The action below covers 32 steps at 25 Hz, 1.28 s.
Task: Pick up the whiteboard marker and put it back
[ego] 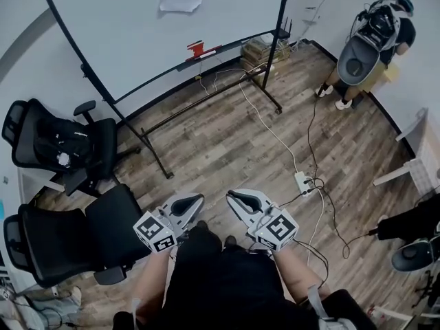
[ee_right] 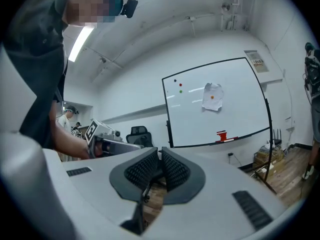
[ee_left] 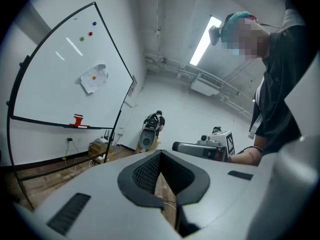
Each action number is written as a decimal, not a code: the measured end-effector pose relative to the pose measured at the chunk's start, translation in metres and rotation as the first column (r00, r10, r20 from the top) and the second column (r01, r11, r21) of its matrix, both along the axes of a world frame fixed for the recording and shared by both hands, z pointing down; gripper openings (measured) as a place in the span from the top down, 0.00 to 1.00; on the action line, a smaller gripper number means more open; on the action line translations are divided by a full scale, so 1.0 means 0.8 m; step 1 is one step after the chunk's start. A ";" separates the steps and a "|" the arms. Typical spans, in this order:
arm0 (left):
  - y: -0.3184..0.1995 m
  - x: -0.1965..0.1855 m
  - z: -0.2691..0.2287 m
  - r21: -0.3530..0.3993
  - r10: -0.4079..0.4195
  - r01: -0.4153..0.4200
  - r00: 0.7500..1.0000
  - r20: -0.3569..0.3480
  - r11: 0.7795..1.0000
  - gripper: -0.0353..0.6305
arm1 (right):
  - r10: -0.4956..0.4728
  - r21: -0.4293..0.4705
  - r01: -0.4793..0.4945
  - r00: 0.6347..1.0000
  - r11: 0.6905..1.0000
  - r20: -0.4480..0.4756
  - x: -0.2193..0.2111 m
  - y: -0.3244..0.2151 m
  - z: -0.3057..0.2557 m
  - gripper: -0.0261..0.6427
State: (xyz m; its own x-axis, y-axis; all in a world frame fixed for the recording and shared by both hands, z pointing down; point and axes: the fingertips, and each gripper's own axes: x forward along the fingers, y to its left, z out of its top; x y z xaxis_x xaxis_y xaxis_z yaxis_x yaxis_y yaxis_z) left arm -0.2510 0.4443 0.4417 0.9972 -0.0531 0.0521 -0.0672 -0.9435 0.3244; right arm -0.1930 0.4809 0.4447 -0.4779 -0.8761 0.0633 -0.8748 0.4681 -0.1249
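Observation:
The whiteboard (ego: 137, 19) stands on its wheeled frame across the room. On its tray (ego: 234, 41) a red eraser (ego: 196, 47) stands, with a thin marker (ego: 210, 53) lying just right of it. The same eraser (ee_right: 221, 134) and marker (ee_right: 230, 139) show in the right gripper view, small and far off. Both grippers are held low, close to the person's body, side by side over the wood floor. The left gripper (ego: 199, 199) (ee_left: 160, 156) is shut with nothing in it. So is the right gripper (ego: 232, 195) (ee_right: 160, 154).
Two black office chairs (ego: 62, 143) (ego: 69, 236) stand at the left. A power strip (ego: 302, 181) and white cables lie on the floor ahead to the right. Boxes (ego: 258, 50) sit by the board's right leg. A person (ego: 371, 33) bends over at the far right.

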 end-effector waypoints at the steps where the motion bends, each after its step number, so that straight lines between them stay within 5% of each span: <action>1: -0.006 0.003 0.002 -0.003 0.000 0.000 1.000 0.001 1.000 0.94 | -0.005 -0.010 0.005 1.000 1.000 0.002 0.002 -0.004 0.004 0.93; 15: -0.227 0.093 -0.001 -0.007 0.022 -0.022 0.998 -0.056 1.000 0.94 | 0.006 -0.067 -0.008 0.999 0.998 -0.032 0.087 -0.207 0.015 0.93; 24: -0.385 0.118 -0.022 0.026 0.040 -0.038 0.995 -0.087 0.999 0.94 | 0.127 -0.070 -0.132 0.989 0.989 -0.069 0.166 -0.330 0.000 0.93; 32: -0.471 0.171 -0.001 0.002 -0.001 0.001 0.998 -0.067 1.000 0.94 | 0.082 -0.054 -0.088 0.990 0.995 -0.111 0.226 -0.429 0.004 0.93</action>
